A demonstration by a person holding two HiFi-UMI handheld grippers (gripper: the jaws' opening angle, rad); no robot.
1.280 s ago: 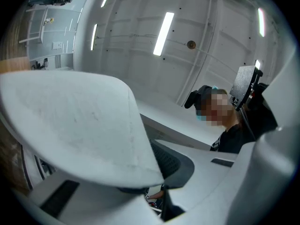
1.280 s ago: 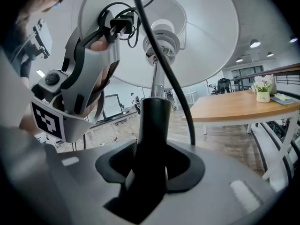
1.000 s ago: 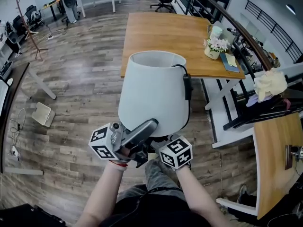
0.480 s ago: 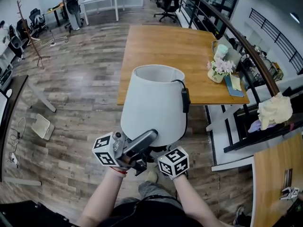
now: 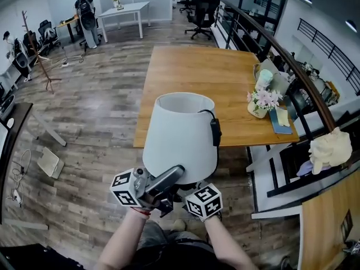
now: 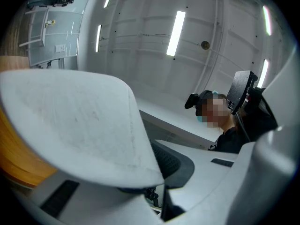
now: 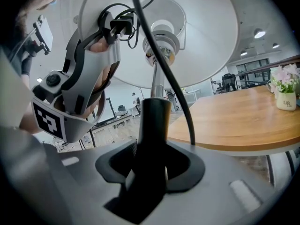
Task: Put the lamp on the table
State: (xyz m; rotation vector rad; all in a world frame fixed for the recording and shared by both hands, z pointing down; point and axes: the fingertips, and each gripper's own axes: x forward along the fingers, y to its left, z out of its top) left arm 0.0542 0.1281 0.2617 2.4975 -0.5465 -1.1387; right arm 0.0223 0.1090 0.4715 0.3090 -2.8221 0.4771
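The lamp (image 5: 180,134) has a white shade and a black stem (image 7: 153,116), and I carry it in the air just short of the wooden table (image 5: 191,72). My right gripper (image 7: 152,158) is shut on the stem below the bulb socket. My left gripper (image 5: 179,173) reaches up to the shade's lower rim (image 6: 93,125), and the rim lies clamped between its jaws. The black cord (image 7: 173,78) hangs down past the stem, and its switch (image 5: 215,133) rests against the shade's side. The lamp's foot is hidden.
On the table's right side stand a flower pot (image 5: 260,103), a pale cup (image 5: 264,79) and a book (image 5: 281,118). A railing and a low shelf run along the right. Wood floor lies to the left, with a small white bin (image 5: 49,162).
The lamp and both grippers have come forward toward the table's near edge. Both grips look unchanged.
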